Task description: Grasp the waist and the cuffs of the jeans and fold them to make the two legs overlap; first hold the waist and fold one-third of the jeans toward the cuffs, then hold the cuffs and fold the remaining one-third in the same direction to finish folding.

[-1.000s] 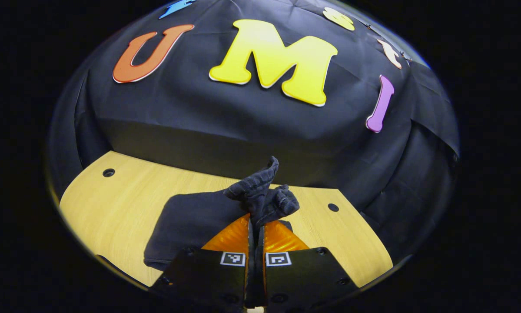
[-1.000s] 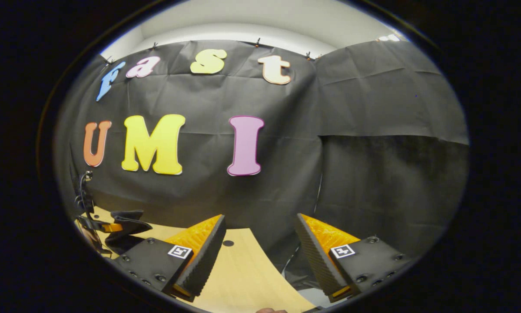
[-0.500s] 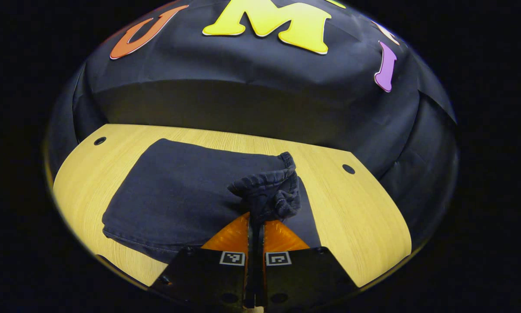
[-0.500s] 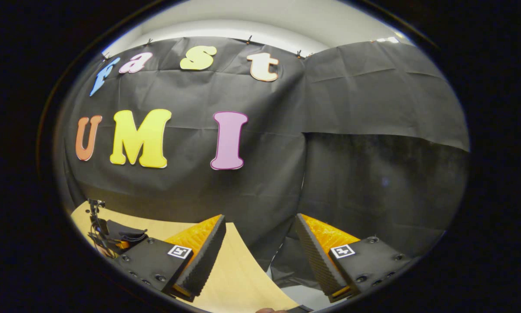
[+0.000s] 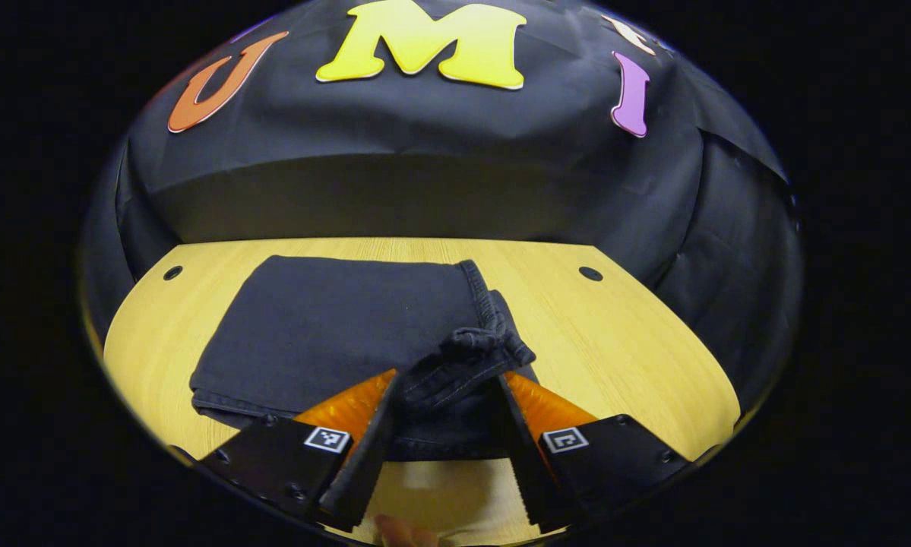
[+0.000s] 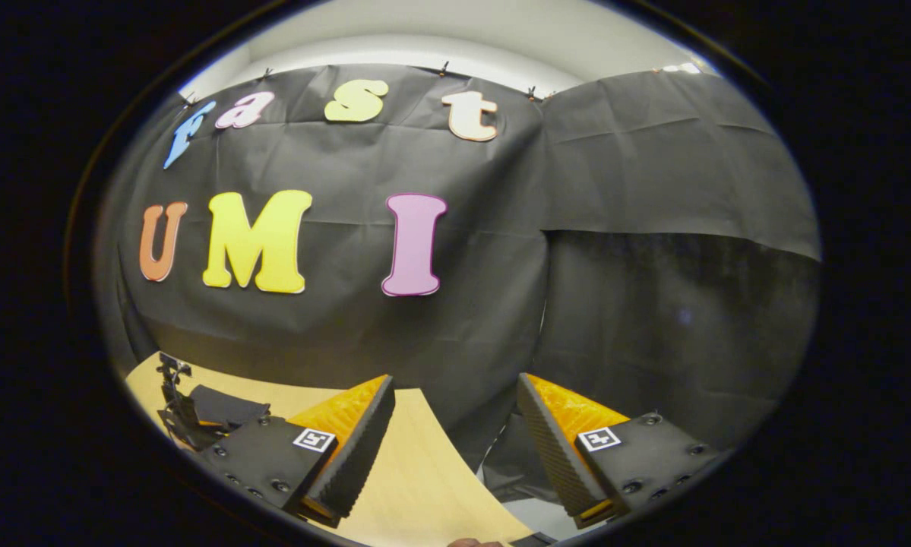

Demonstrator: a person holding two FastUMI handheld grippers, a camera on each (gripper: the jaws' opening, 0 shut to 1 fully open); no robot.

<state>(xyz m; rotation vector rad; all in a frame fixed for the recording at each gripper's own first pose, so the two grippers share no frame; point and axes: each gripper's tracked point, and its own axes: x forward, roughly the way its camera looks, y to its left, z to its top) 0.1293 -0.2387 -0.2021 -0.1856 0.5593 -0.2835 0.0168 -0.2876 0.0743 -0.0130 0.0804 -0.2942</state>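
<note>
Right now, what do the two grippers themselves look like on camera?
The left gripper and right gripper match: two wedge-shaped fingers with ridged inner faces, set on black bolted plates. Each plate carries a small square black-and-white marker tag. No cables or sleeves are visible.

One pair of dark folded jeans (image 5: pixel 333 334), one wooden bench (image 5: pixel 622 357) with two round holes (image 5: pixel 590 273) seen in the left gripper view. Two grippers total: left gripper (image 5: pixel 444 448) and right gripper (image 6: pixel 455 448), two fingers each. One fingertip (image 5: pixel 394 532) at the bottom edge.
</note>
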